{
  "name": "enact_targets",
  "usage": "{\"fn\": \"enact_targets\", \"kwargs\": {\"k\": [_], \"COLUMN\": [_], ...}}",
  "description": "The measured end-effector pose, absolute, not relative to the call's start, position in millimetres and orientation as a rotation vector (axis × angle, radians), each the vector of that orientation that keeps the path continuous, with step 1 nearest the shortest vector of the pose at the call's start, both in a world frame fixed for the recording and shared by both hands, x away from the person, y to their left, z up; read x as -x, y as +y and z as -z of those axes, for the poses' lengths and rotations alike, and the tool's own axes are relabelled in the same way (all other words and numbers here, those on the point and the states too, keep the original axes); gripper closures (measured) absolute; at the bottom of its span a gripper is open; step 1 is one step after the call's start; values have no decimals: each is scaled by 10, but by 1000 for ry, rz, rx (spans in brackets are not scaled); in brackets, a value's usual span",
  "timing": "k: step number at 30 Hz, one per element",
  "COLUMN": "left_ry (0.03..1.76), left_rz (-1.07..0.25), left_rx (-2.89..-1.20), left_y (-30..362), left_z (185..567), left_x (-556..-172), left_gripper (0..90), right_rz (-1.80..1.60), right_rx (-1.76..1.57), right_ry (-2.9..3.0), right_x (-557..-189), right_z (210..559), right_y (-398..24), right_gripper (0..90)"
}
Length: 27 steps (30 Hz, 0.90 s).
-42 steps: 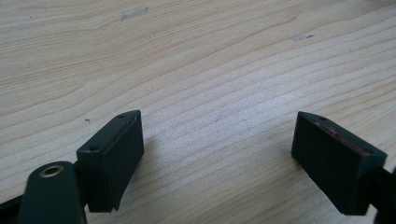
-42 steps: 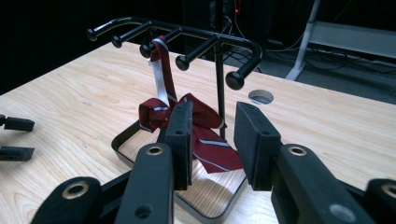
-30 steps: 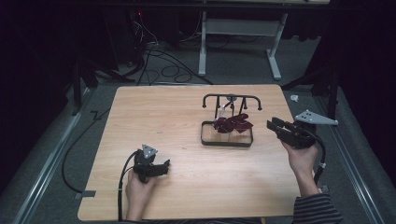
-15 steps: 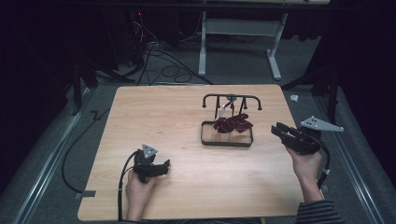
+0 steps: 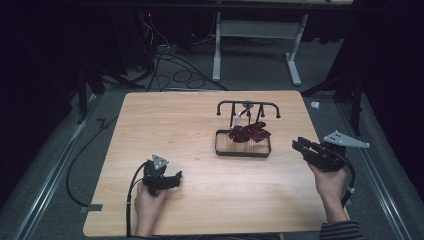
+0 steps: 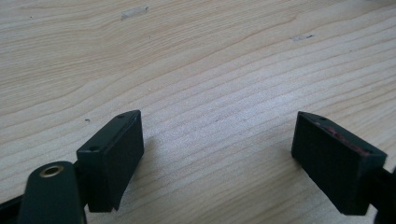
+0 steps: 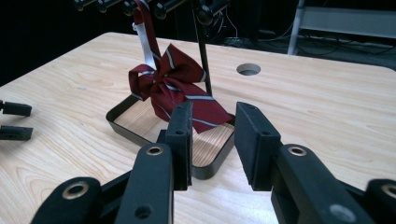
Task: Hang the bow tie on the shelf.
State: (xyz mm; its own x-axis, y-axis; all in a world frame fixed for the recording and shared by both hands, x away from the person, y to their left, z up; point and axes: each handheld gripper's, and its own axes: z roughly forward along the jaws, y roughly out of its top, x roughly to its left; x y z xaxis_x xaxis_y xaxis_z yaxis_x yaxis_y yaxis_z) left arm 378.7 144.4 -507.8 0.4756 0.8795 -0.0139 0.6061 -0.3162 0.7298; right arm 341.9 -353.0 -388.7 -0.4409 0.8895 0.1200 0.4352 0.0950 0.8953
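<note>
Bow (image 5: pixel 249 132): dark red cloth with thin pale stripes, tied in a bow; it hangs by a pale strap from the rail of a stand (image 5: pixel 248 106) and droops onto a tray (image 5: pixel 242 151).
Tray: black, low-walled and rectangular, its floor showing the wood; it sits right of the worktop's (image 5: pixel 175 125) middle, nearer the right edge than the left.
Stand: black tube frame, a rail with downturned ends on two uprights rising from the tray's far side.
Left claw (image 5: pixel 172 179): held low by the left hand (image 5: pixel 147 202) near the worktop's near edge, left of centre, pointing toward the right edge. In the left gripper view the jaws stand wide apart just over bare wood, with nothing between them.
Right claw (image 5: pixel 300 146): held by the right hand (image 5: pixel 330 182) at the worktop's right edge, pointing left toward the tray, near it but apart. In the right gripper view the jaws are parted by a narrow gap, empty, with the tray's near corner and the bow beyond them.
Hole (image 7: pixel 248 69): round, cut through the worktop beyond the tray in the right gripper view.
Writing: none that can be read.
</note>
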Motion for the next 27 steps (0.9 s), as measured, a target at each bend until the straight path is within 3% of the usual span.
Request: {"fn": "enact_targets", "kwargs": {"k": [27], "left_ry": [1226], "left_rz": [-514], "left_rx": [-2043], "left_y": [1444], "left_z": [5077], "left_x": [-3787], "left_gripper": [173], "right_rz": [-1307], "right_rx": [-1367], "right_ry": [1941], "right_x": [-3342], "right_z": [4179], "right_y": [-3603], "right_gripper": [690]}}
